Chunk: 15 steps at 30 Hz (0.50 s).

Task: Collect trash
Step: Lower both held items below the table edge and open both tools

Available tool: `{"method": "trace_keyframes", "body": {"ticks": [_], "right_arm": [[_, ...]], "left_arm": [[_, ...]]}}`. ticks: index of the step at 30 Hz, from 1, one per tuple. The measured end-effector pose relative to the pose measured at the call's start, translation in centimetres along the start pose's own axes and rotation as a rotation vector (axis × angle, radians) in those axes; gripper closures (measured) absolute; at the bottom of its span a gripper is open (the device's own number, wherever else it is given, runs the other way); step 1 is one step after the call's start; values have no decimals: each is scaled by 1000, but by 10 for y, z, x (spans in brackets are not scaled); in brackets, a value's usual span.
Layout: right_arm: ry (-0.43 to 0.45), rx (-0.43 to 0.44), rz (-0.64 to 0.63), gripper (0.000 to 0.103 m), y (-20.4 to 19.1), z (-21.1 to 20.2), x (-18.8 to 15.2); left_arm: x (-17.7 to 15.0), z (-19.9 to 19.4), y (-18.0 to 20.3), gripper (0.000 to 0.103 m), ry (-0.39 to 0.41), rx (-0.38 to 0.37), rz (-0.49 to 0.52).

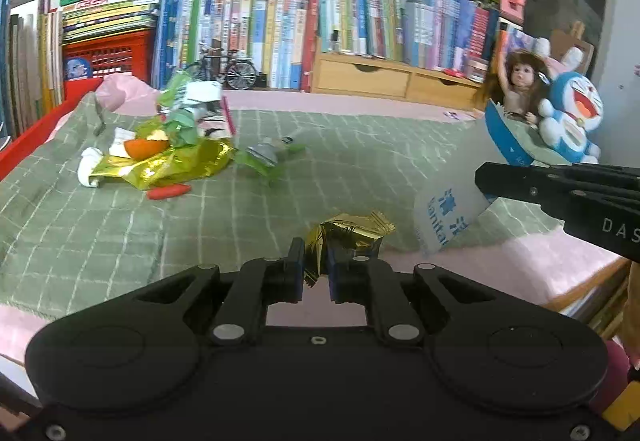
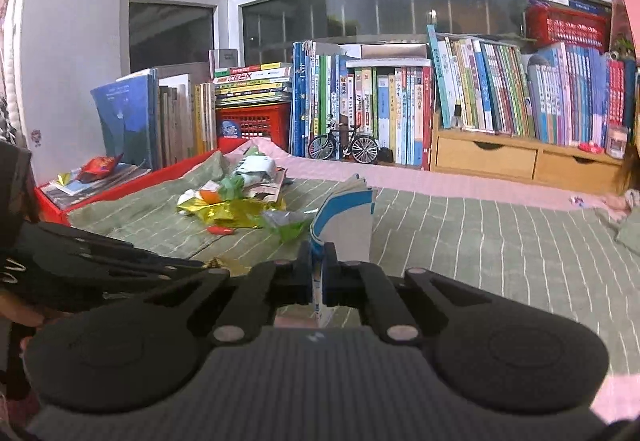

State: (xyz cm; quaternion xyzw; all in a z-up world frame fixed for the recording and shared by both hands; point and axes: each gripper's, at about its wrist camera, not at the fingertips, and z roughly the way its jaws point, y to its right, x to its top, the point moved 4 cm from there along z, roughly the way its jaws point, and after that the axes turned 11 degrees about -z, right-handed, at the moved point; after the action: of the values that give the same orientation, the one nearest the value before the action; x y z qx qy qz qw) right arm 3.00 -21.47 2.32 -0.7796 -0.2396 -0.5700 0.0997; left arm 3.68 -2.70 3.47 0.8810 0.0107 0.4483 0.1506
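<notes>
Over green blanket (image 1: 360, 169), left claw (image 1: 316, 265) pinches gold wrapper (image 1: 348, 237); right claw (image 2: 318, 265) grips white packet (image 2: 344, 219).

Rows of books (image 1: 280, 29) at twelve o'clock, model bicycle (image 1: 228, 69) before them; doll (image 1: 518, 81) and blue cat toy (image 1: 572, 117) at two o'clock

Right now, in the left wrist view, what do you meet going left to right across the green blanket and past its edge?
White crumpled scrap → orange peel → gold wrapper in the left gripper → white-and-blue bag held by the right gripper → blue cat toy.
</notes>
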Motion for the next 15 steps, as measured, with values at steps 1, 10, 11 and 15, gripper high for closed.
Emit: {"method": "trace_keyframes", "body": {"ticks": [1,10,11,15], "right_arm": [[1,6,10,97,-1,-4,-1],[-2,54,79,97,-22,-48,-26],[-9,60,89,97,-24,-52,-29],[-52,95,124,97,-33,-61,-43]], "left_arm": [[-3,-3,2,92,-3,-5,4],[-42,-33,22,92,-13,-22,61],[-46,-35,23,92,-23,-28,59],[-65,-44,25,92,-62,-45,55]]}}
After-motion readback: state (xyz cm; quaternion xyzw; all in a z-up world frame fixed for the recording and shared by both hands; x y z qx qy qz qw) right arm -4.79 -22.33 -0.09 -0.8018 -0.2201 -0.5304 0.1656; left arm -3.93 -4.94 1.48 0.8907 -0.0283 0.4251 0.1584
